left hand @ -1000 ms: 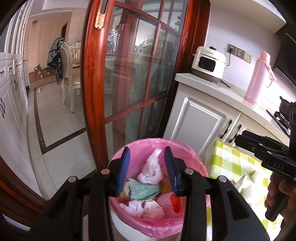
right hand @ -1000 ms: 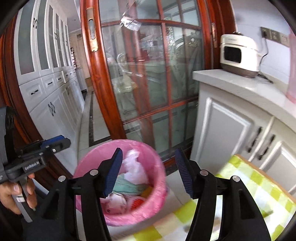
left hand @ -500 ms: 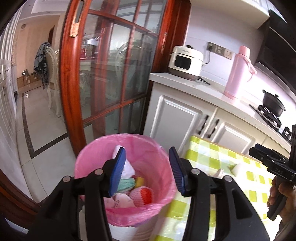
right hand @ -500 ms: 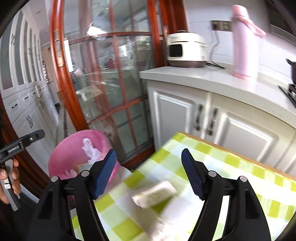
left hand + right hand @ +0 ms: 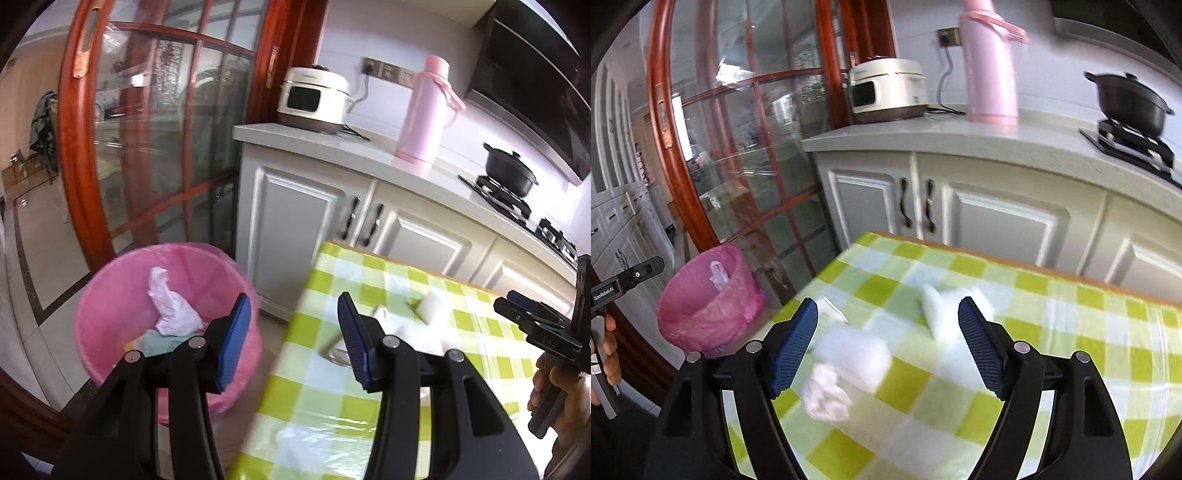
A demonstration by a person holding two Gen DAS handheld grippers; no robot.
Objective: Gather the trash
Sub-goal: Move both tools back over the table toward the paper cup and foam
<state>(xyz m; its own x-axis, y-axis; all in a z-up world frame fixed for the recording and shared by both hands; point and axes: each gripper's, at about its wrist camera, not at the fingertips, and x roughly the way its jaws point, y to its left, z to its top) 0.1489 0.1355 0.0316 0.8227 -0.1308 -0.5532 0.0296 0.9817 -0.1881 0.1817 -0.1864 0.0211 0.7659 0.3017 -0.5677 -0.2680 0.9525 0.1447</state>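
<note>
A pink-lined trash bin [image 5: 118, 295] stands on the floor left of the table; it holds a white crumpled bag [image 5: 168, 302] and other scraps. It also shows in the right wrist view [image 5: 701, 314]. White crumpled tissues [image 5: 846, 358] and a white wad [image 5: 942, 306] lie on the green checked tablecloth [image 5: 1071, 332]. My right gripper [image 5: 886, 347] is open and empty, just above the tissues. My left gripper [image 5: 295, 336] is open and empty, over the table's left edge beside the bin. A white wad [image 5: 432, 306] lies beyond it.
White kitchen cabinets [image 5: 997, 221] run behind the table, with a rice cooker [image 5: 886, 88], a pink thermos [image 5: 990, 66] and a black pot [image 5: 1126, 99] on the counter. A red-framed glass door [image 5: 147, 147] stands behind the bin.
Both grippers swung right, away from the bin and over the checked table. The right gripper now sits above the white tissues. Both stayed open and empty.
</note>
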